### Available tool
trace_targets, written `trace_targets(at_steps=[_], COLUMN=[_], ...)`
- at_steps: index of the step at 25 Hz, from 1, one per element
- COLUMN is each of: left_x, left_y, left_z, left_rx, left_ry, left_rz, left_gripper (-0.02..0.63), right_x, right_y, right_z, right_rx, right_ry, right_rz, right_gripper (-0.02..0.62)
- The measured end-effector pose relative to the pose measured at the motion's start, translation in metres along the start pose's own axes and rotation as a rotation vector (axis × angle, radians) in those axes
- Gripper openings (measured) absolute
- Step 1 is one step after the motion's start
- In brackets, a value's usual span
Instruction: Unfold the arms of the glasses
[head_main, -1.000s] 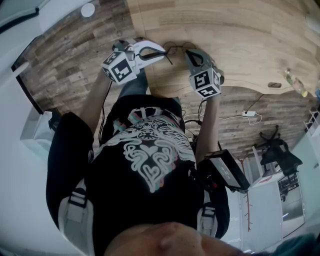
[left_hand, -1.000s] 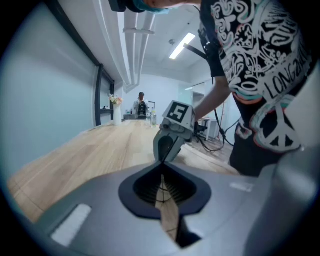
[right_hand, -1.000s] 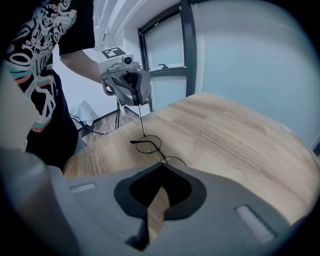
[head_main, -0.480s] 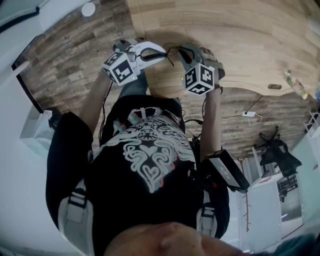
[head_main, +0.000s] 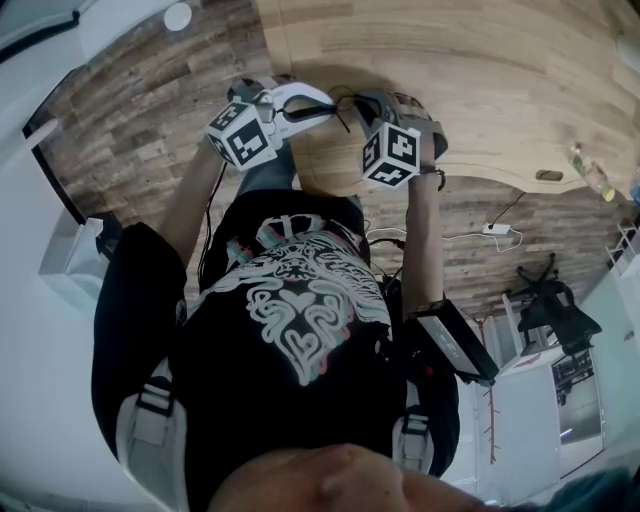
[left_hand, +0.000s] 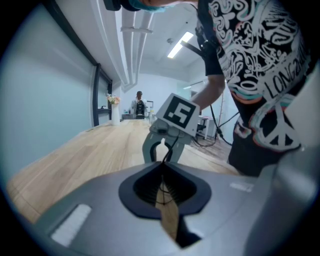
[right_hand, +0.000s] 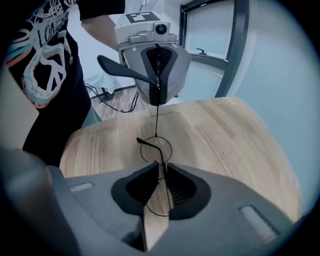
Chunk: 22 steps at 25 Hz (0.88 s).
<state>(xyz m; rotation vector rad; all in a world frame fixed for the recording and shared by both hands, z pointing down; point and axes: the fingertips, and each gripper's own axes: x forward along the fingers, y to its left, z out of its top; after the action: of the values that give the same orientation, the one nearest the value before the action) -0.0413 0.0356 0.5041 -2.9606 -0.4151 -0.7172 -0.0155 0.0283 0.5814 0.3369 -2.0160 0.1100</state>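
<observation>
Right gripper view: glasses (right_hand: 156, 149) pinched between closed fingers of right gripper (right_hand: 160, 169) and left gripper (right_hand: 157, 99), above table (right_hand: 230, 145).

The person's black T-shirt (left_hand: 250, 50) bears white lettering that begins "LONG", the rest lost in folds, near a white peace sign (left_hand: 278, 134). The cube on the right gripper (left_hand: 163, 156) shows a black-and-white square code pattern.

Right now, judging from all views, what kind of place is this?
Probably an office or lab: a long light wooden table, a black office chair and a white ceiling strip light.
</observation>
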Motion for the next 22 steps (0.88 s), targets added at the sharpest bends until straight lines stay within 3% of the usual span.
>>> trace_targets(at_steps=[4,5,11,22], left_x=[-0.001,-0.001,0.001,-0.004], left_y=[0.0,0.001,0.003,0.007], left_z=[0.001,0.001,0.0,-0.002], left_rx=[0.004,0.004,0.004,-0.007], left_ry=[0.0,0.0,0.003,0.004], left_rz=[0.002,0.002,0.003,0.015], left_gripper=[0.002,0.002,0.002,0.002], right_x=[0.0,0.0,0.001,-0.018], right_y=[-0.002,-0.003,-0.005,-0.007], right_z=[0.001,0.001,-0.001,0.01], right_rx=[-0.006,-0.009,-0.024,0.099], right_ry=[0.016,0.022,0.038,-0.094], right_rz=[-0.014,-0.021,-0.025,-0.058], right_gripper=[0.044,0.011,0.003,0.002])
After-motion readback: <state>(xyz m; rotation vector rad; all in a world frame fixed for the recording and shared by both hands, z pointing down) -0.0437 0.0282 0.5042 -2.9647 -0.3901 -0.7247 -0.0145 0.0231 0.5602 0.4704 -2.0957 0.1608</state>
